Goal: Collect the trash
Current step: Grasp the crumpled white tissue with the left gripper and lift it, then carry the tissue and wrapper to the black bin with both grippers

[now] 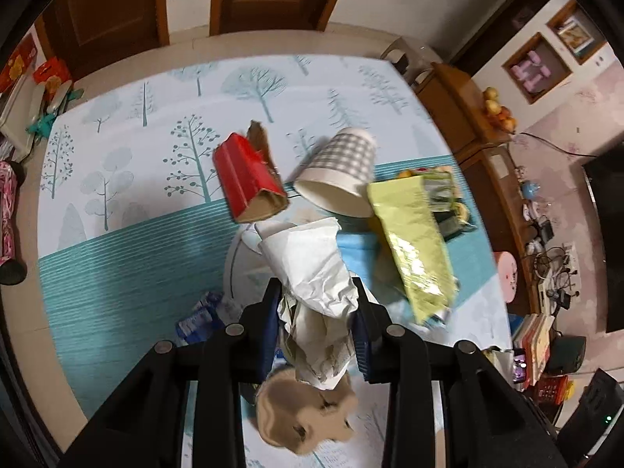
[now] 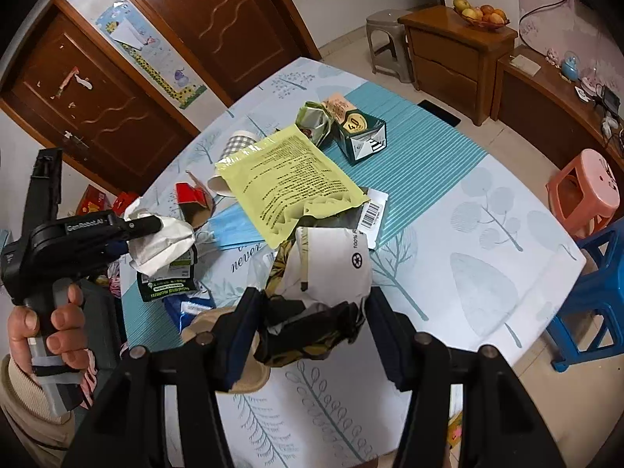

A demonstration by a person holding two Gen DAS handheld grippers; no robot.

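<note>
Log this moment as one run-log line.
left tongs: shut on crumpled white paper | right tongs: shut on black-and-white wrapper | table: yellow pouch, checked cup uncollected

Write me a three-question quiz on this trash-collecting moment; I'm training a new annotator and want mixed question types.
1. True or false: the left gripper is shut on crumpled white paper.
2. What does the right gripper hold? A) checked paper cup B) crumpled black-and-white wrapper C) blue face mask
3. Which way does the checked paper cup lie on the table?

Key:
1. True.
2. B: the crumpled black-and-white wrapper.
3. On its side, beside the yellow-green pouch.
</note>
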